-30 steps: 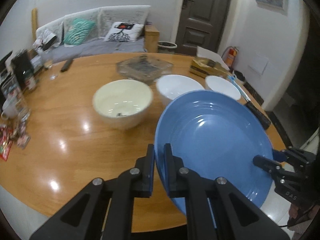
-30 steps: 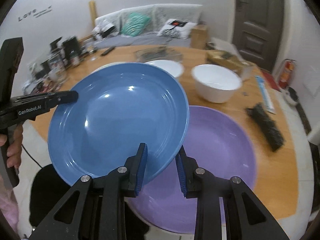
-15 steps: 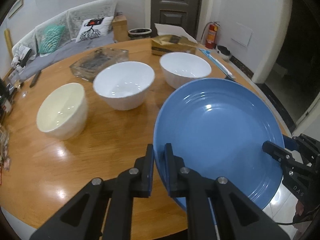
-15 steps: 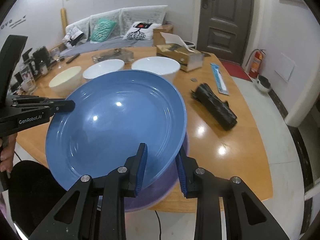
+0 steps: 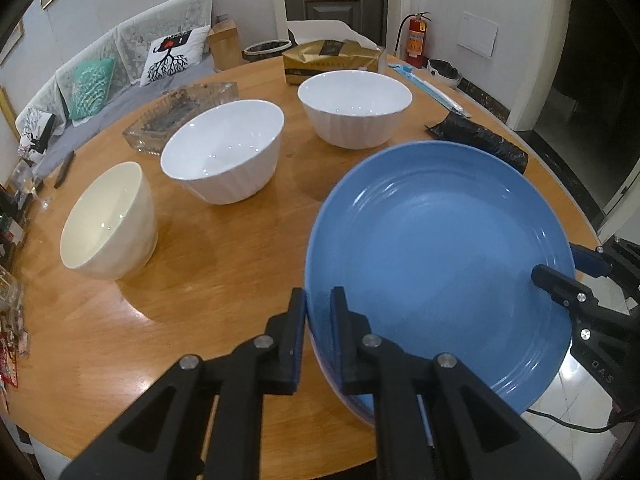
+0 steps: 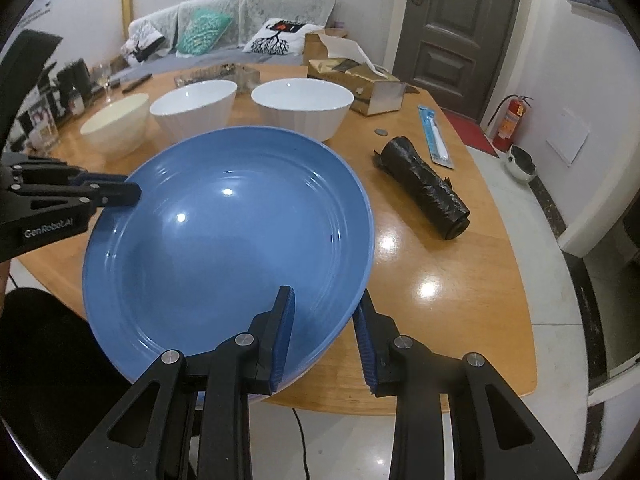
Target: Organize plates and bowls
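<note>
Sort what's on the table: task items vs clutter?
Task items: blue plate, held at its rim by both grippers; two white bowls; cream bowl.

Clutter: black roll, gold tissue box, glass tray, blue packet.

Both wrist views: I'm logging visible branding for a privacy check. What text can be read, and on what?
"GenRobot.AI": on the left gripper body, seen in the right wrist view.
"DAS": on the right gripper body in the left wrist view, partly cut off, so uncertain.
Gold box, fire extinguisher label, wall notice: print too small or blurred to read.
</note>
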The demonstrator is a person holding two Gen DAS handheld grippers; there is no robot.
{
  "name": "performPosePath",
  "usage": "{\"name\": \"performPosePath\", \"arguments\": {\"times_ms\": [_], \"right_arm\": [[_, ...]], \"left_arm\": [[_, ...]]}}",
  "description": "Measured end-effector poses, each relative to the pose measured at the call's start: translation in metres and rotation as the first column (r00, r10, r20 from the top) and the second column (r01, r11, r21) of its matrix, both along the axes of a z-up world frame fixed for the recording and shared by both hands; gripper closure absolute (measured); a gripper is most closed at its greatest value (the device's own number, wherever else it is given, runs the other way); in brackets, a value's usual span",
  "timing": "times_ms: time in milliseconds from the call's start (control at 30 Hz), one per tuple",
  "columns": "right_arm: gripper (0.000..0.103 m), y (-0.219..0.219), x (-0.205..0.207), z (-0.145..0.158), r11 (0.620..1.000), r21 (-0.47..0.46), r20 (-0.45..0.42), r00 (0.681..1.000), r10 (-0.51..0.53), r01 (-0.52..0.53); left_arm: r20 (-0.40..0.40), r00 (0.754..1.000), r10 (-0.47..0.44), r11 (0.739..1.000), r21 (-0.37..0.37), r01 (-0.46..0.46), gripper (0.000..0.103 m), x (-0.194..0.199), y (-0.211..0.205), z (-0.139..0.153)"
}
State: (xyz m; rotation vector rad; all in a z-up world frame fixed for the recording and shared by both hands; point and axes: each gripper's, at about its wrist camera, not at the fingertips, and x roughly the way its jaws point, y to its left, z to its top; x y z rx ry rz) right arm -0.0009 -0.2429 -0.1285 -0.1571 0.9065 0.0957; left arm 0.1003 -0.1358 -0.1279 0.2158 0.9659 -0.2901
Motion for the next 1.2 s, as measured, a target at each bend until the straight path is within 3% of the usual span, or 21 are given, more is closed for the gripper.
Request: {"name": "performPosePath", "arguments": {"times_ms": [533,667,767,933,1067,1200], "right_arm": [[0.075,0.004,0.000,-0.004,1.000,-0.025,-0.035,0.999,0.009,-0.010],[0.072,-0.001,-0.001,0.002,1.000,-0.026,-0.023,1.000,-0.001,0.000],[0.063,-0.005,0.002,0.015,1.000,-0.009,0.030,1.000,0.003,-0.003],[0.059,-0.003,0.029,0.036,0.987,0.111,0.063,0.992,0.107,-0.114],[0.054,0.012,0.059,0.058,0.945,0.228,0.110,0.970,0.215,-0.235],[0.050,0.039,0.088,0.071,0.903,0.264,0.144,0.939,0.312,-0.340]], "left_arm": [[-0.004,1.000,0.000,1.000,-0.004,0.000,0.092,-0.001,0.001,-0.002],[0.009,1.000,0.010,1.000,-0.029,-0.009,0.077,0.002,0.009,0.005],[0.023,1.000,0.013,0.999,-0.051,-0.012,0.075,0.005,0.018,0.016],[0.065,0.998,0.006,0.995,-0.095,0.001,0.071,0.018,0.039,0.051],[0.091,0.996,-0.003,0.994,-0.110,0.013,0.058,0.043,0.056,0.084],[0.060,0.998,-0.035,0.992,-0.122,0.042,0.056,0.077,0.069,0.105]]}}
